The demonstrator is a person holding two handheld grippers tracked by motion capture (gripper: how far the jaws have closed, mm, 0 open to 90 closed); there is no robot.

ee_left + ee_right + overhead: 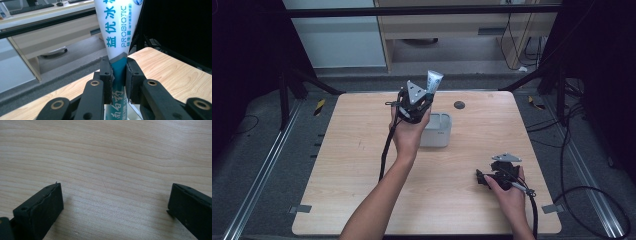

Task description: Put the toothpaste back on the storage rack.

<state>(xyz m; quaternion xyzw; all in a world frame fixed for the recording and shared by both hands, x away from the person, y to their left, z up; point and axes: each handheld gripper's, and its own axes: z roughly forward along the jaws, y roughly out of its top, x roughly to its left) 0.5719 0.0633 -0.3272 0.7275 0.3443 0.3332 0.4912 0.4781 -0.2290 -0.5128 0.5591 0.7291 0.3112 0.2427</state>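
Two tools are in use. The left tool [416,104] is clamped on a toothpaste tube [433,82], gripping its lower body so the wide crimped end points up, above the grey container [439,134] at mid-table [362,165]; this grip probably suits lowering it in. The right tool [492,176] rests low near the table's right front edge, jaws spread wide and empty, likely parked clear.

Dim high view, dark edges, brighter gripper views
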